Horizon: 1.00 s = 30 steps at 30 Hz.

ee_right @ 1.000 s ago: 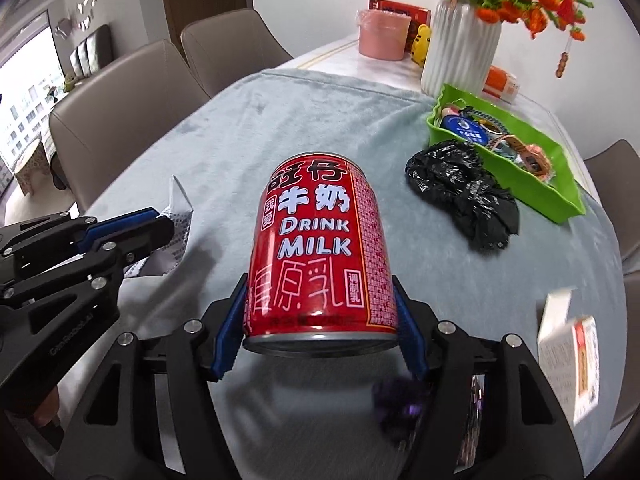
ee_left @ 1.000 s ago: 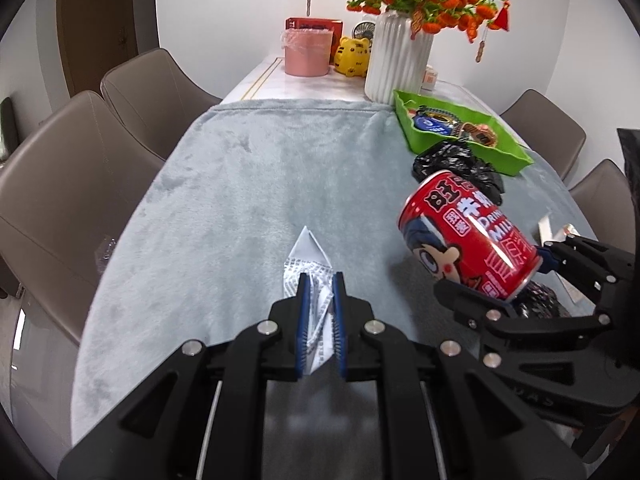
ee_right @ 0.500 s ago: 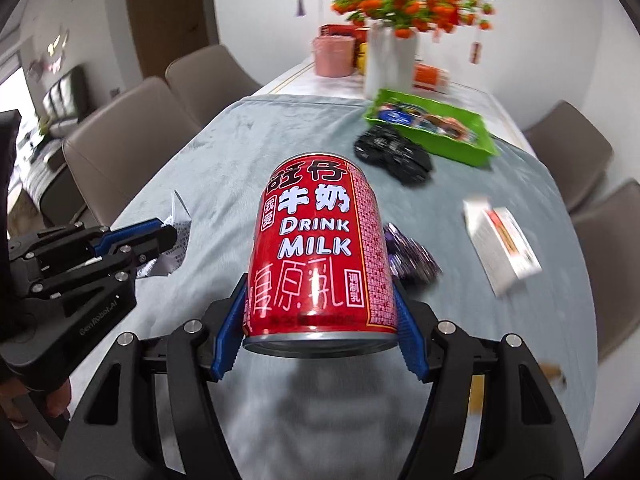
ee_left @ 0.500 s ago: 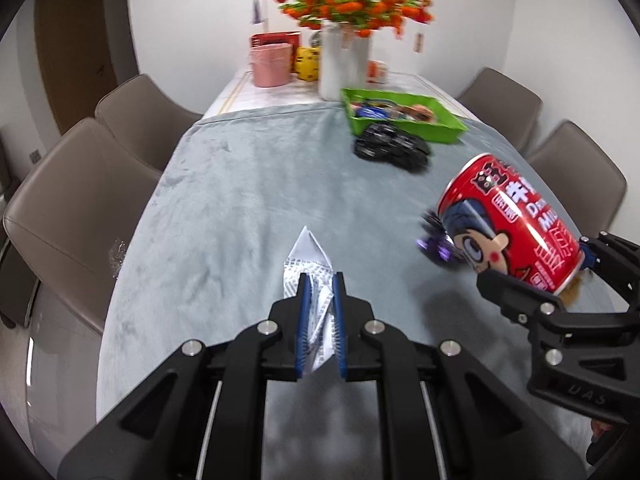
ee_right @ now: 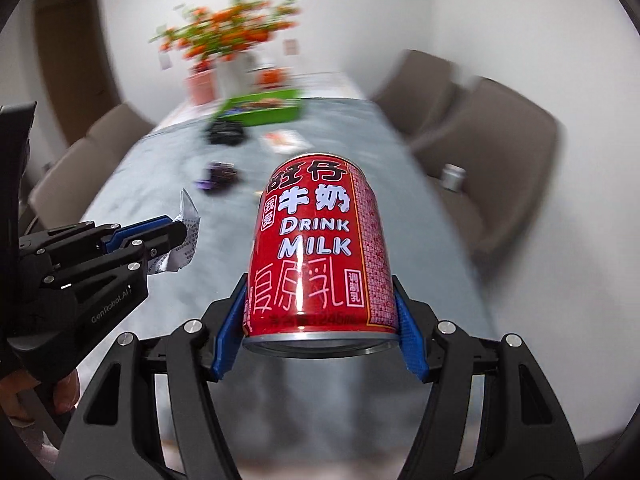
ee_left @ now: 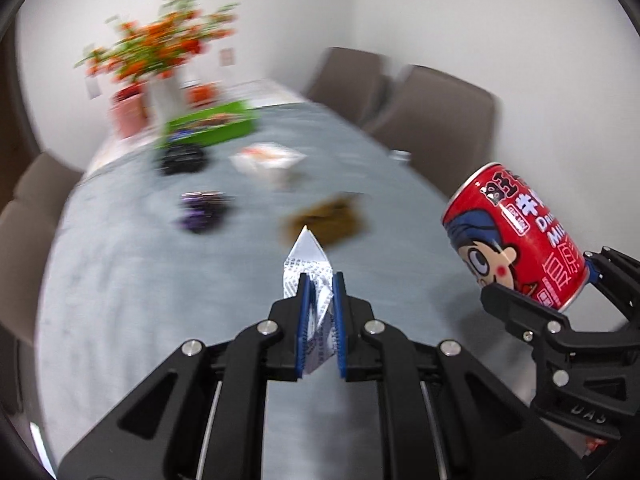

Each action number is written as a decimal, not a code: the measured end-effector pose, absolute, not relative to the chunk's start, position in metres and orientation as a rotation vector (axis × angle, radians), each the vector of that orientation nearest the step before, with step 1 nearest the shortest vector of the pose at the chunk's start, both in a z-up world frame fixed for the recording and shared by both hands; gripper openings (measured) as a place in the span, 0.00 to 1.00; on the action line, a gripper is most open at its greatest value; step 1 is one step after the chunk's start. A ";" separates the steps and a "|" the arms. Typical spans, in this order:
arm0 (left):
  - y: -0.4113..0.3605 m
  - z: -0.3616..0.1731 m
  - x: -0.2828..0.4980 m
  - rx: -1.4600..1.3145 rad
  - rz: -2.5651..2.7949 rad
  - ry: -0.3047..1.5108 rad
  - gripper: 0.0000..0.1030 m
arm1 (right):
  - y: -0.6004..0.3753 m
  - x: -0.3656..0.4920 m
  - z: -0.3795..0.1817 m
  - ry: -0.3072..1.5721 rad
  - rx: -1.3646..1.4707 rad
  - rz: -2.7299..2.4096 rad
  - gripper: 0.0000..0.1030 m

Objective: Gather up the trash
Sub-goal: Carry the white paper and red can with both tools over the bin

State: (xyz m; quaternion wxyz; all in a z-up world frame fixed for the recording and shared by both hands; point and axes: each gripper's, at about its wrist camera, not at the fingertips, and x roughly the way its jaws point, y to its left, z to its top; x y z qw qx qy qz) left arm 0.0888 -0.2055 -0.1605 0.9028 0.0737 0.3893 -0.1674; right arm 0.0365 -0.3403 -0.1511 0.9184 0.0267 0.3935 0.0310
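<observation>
My left gripper [ee_left: 319, 280] is shut on a folded white printed paper [ee_left: 306, 258] and holds it above the grey tablecloth; it also shows in the right wrist view [ee_right: 182, 228] with the paper [ee_right: 188, 236]. My right gripper [ee_right: 320, 316] is shut on a red milk can [ee_right: 316, 240], held clear of the table; the can also shows at the right of the left wrist view [ee_left: 516, 236]. On the cloth lie a purple wrapper [ee_left: 202, 210], a brown wrapper [ee_left: 326, 224], a white carton [ee_left: 268, 160] and a black bag [ee_left: 182, 158].
A green tray [ee_left: 212, 126] with small items, a white vase of orange flowers [ee_left: 160, 60] and a pink pot [ee_left: 126, 114] stand at the table's far end. Brown chairs [ee_left: 436, 120] line both sides. The background is motion-blurred.
Both grippers have swung right and pulled back with their loads still held. The tray and vase have shifted left in view, and the right-side chairs have come into view.
</observation>
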 end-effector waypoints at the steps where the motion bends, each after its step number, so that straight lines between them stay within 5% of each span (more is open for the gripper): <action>1: -0.224 -0.162 0.080 0.157 -0.374 0.804 0.11 | -0.358 0.023 -0.151 0.812 0.059 0.035 0.61; 15: -0.504 -0.221 -0.030 0.264 -0.784 0.896 0.12 | -0.598 -0.148 -0.209 0.916 0.223 -0.437 0.61; 30: -0.621 -0.413 0.013 0.377 -0.625 1.021 0.12 | -0.710 -0.075 -0.385 0.998 0.204 -0.447 0.61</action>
